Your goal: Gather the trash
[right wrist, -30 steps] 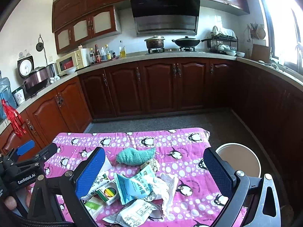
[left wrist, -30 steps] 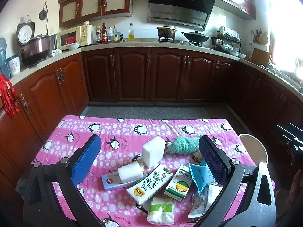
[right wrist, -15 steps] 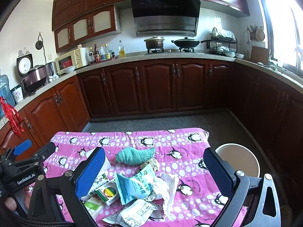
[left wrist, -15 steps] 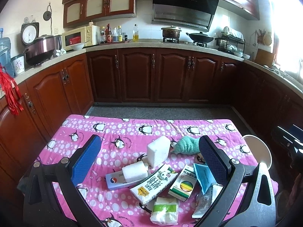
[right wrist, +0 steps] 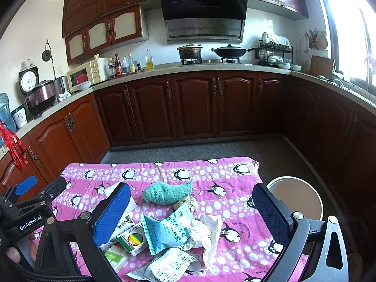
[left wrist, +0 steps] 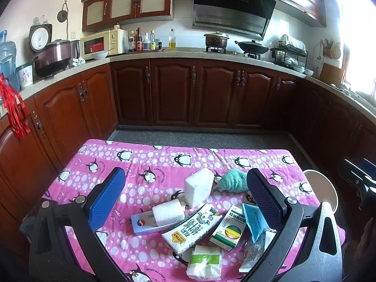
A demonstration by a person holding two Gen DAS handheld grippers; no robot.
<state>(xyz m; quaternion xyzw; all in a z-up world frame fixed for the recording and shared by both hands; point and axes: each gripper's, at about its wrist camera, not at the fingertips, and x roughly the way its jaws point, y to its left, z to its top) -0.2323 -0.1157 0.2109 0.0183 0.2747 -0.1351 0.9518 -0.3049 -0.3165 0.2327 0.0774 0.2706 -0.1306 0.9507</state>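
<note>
Trash lies on a table with a pink penguin cloth (left wrist: 145, 157). In the left wrist view I see a white block (left wrist: 198, 186), a paper roll (left wrist: 168, 215), a milk carton (left wrist: 191, 228), a green-striped box (left wrist: 228, 231), a tissue pack (left wrist: 204, 262), a blue wrapper (left wrist: 255, 221) and a teal cloth (left wrist: 232, 183). In the right wrist view the blue wrapper (right wrist: 164, 232), crumpled white paper (right wrist: 206, 235) and teal cloth (right wrist: 168, 192) show. My left gripper (left wrist: 185, 202) is open and empty above the pile. My right gripper (right wrist: 191, 213) is open and empty above the wrappers.
A round white bin (right wrist: 295, 196) stands on the floor by the table's right edge; it also shows in the left wrist view (left wrist: 323, 189). Dark wooden cabinets (left wrist: 174, 94) and a countertop ring the room. Grey floor (right wrist: 199, 151) lies beyond the table.
The left wrist view has shifted slightly, so the table and trash sit a little further right and lower. The right gripper has barely moved. Both stay open.
</note>
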